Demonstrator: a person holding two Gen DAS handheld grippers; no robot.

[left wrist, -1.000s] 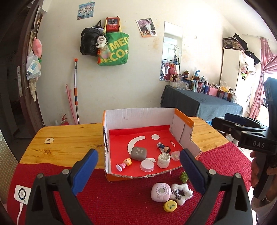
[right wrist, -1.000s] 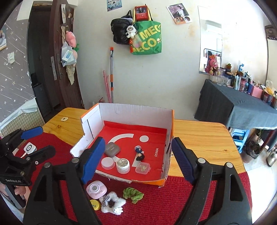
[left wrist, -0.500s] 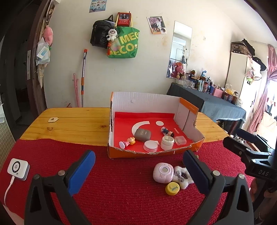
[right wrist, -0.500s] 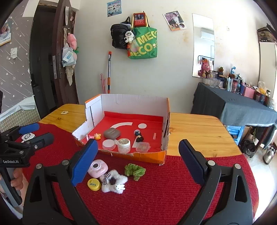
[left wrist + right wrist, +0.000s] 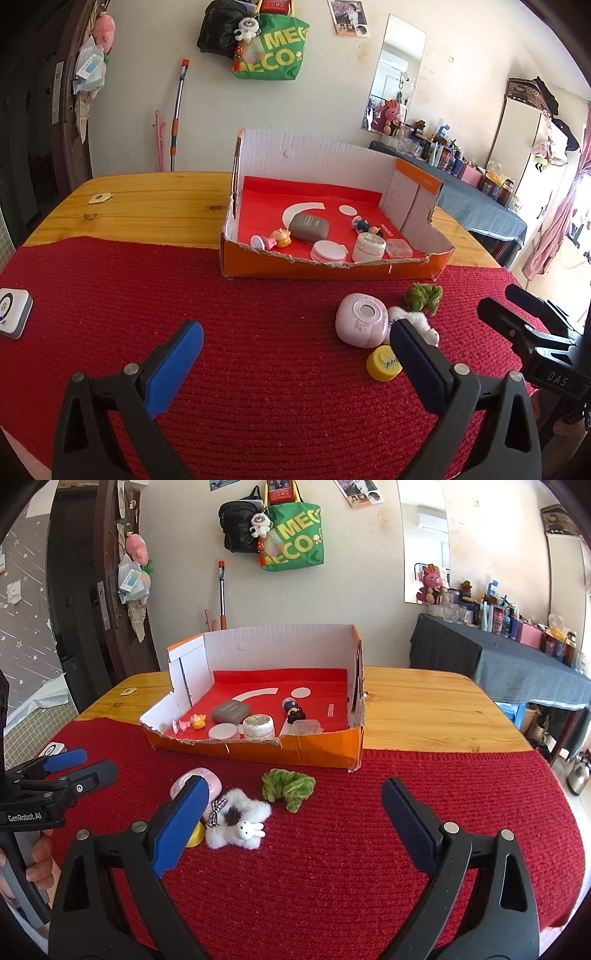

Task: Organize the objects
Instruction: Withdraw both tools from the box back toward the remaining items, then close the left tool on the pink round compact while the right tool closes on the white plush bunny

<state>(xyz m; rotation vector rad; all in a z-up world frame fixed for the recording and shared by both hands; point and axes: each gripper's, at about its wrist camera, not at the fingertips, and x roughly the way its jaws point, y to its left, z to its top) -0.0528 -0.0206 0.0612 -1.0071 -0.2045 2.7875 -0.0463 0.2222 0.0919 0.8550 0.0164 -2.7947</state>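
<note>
An orange cardboard box (image 5: 332,266) with a red floor stands on the table. It holds a grey case (image 5: 308,227), a white jar (image 5: 368,247), a pink lid (image 5: 328,252) and small figurines. In front of it on the red mat lie a pink round device (image 5: 361,322), a white plush rabbit (image 5: 236,821), a yellow cap (image 5: 384,363) and a green plush (image 5: 288,788). My left gripper (image 5: 295,330) hangs open over the mat, left of the pink device. My right gripper (image 5: 293,786) is open with nothing between its fingers, just right of the rabbit and near the green plush.
A white square device (image 5: 13,312) lies at the mat's left edge. The red mat (image 5: 258,387) covers the near half of the wooden table (image 5: 147,206). A dark-clothed side table (image 5: 498,664) crowded with bottles stands at the back right.
Both grippers have sunk towards the mat and now look at the box from lower down. The right gripper's jaws stand wider than in the earliest frame.
</note>
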